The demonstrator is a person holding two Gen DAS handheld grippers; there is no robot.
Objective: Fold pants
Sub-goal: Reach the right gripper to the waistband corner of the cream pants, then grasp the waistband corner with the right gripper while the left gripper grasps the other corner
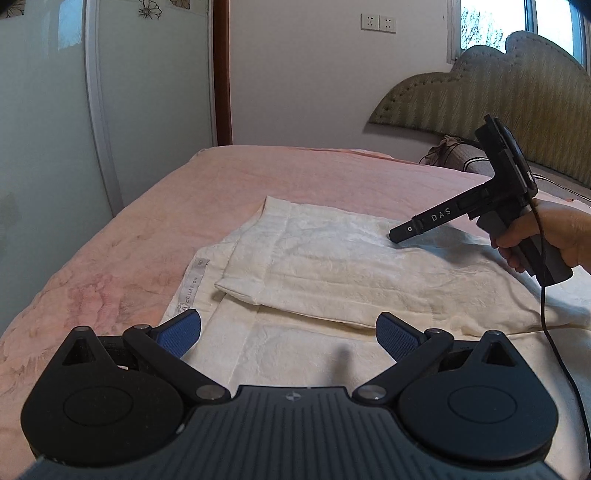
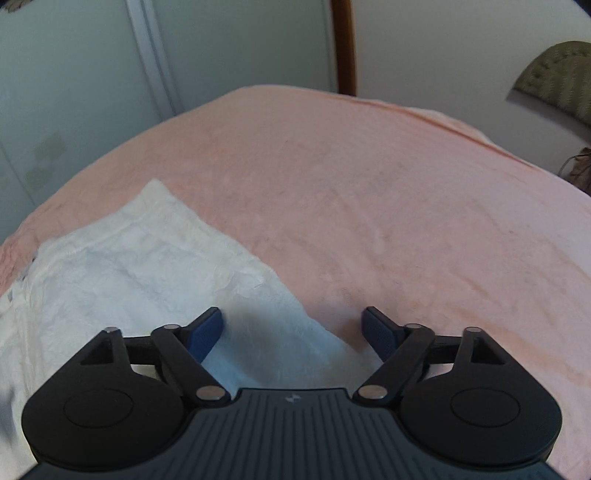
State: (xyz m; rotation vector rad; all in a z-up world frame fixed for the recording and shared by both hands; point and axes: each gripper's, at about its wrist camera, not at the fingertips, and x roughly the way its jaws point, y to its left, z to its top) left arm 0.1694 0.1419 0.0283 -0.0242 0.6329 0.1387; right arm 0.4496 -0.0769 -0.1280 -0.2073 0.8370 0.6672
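Observation:
Cream-white pants (image 1: 332, 258) lie folded on a pink bedspread (image 1: 240, 177), with a label strip showing on their left edge. My left gripper (image 1: 290, 328) hovers open over the near part of the pants, with nothing between its blue pads (image 1: 181, 332). My right gripper (image 1: 396, 235), held by a hand (image 1: 546, 232), points down at the far right part of the pants. In the right wrist view that gripper (image 2: 293, 317) stands open over an edge of the pants (image 2: 129, 258). The cloth lies below its jaws and the pads (image 2: 207, 332) do not press on it.
A green quilted headboard (image 1: 498, 96) and a pillow (image 1: 476, 162) stand at the back right. A wardrobe door (image 1: 48, 110) runs along the left, and wall sockets (image 1: 378, 23) sit on the far wall. A black cable (image 1: 546, 314) hangs from the right gripper across the pants.

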